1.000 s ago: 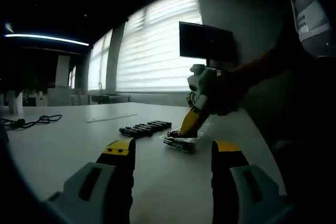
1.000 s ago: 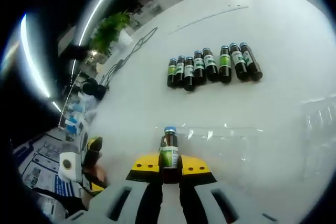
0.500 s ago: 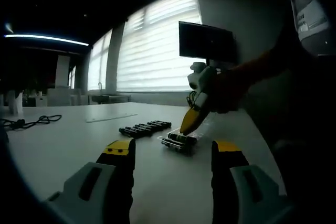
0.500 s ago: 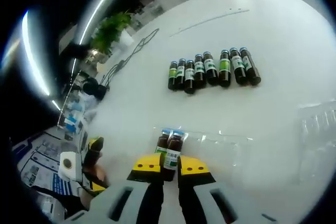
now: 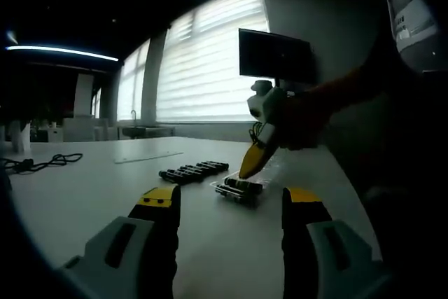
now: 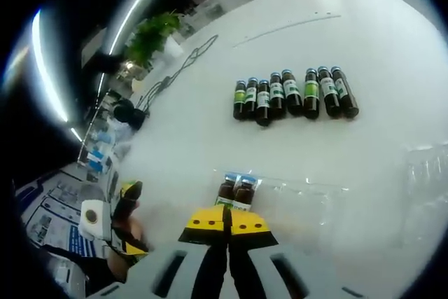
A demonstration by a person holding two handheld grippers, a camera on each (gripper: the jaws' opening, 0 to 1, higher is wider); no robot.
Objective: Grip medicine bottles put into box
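In the left gripper view, the left gripper (image 5: 227,204) hangs low over a wide white table (image 5: 84,187), its yellow-tipped jaws spread well apart with nothing between them. Beyond it, the right gripper (image 5: 250,167) points down at a clear box (image 5: 241,188) holding dark medicine bottles, with a loose row of bottles (image 5: 192,171) lying just behind. Bright blinds (image 5: 203,61), a dark monitor (image 5: 274,55) and a black cable (image 5: 38,164) mark the room. In the right gripper view, the right gripper (image 6: 229,222) has its jaws closed together, gripping nothing, just short of two bottles (image 6: 236,191) lying side by side in the clear box (image 6: 308,197). Seven bottles (image 6: 294,94) lie in a row farther out, near a potted plant (image 6: 155,36).
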